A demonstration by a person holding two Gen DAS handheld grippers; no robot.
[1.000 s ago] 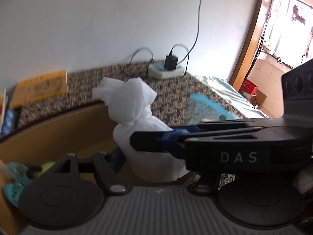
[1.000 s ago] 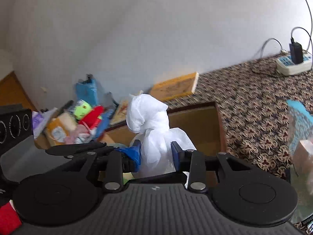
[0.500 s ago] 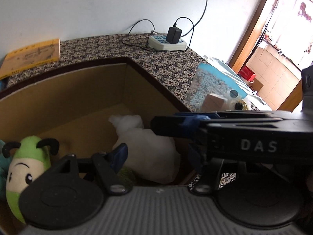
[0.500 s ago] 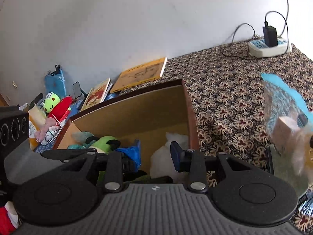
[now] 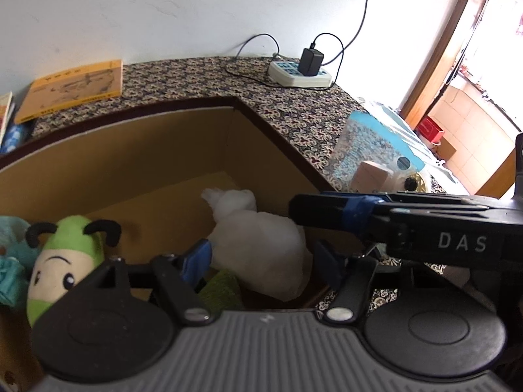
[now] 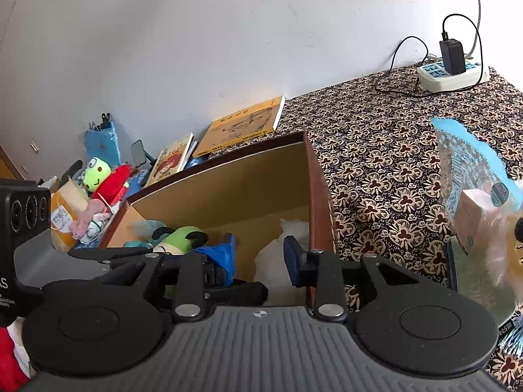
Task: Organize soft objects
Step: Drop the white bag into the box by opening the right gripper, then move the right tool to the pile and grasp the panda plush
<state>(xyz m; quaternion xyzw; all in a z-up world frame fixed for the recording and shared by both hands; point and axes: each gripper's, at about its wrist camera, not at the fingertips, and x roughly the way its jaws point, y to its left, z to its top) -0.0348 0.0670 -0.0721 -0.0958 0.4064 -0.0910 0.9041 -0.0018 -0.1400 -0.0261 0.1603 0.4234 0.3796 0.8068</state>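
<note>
A white soft bundle (image 5: 258, 238) lies on the floor of the open cardboard box (image 5: 130, 150), against its right wall; it also shows in the right wrist view (image 6: 278, 254). A green plush with black antennae (image 5: 65, 261) and a teal soft toy (image 5: 9, 254) lie in the box's left part. My left gripper (image 5: 261, 261) is open and empty just above the bundle. My right gripper (image 6: 258, 258) is open and empty over the box's right edge (image 6: 313, 196); its finger crosses the left wrist view (image 5: 359, 209).
The box stands on a patterned cloth (image 6: 392, 150). A power strip with a charger (image 6: 452, 72) sits at the back. Yellow books (image 6: 242, 127) lie behind the box. A clear bag with a plush (image 6: 480, 215) is at the right. More toys (image 6: 101, 179) pile at the left.
One second ago both grippers held the white bundle above the box. It now lies inside the box and both grippers have opened and drawn back a little.
</note>
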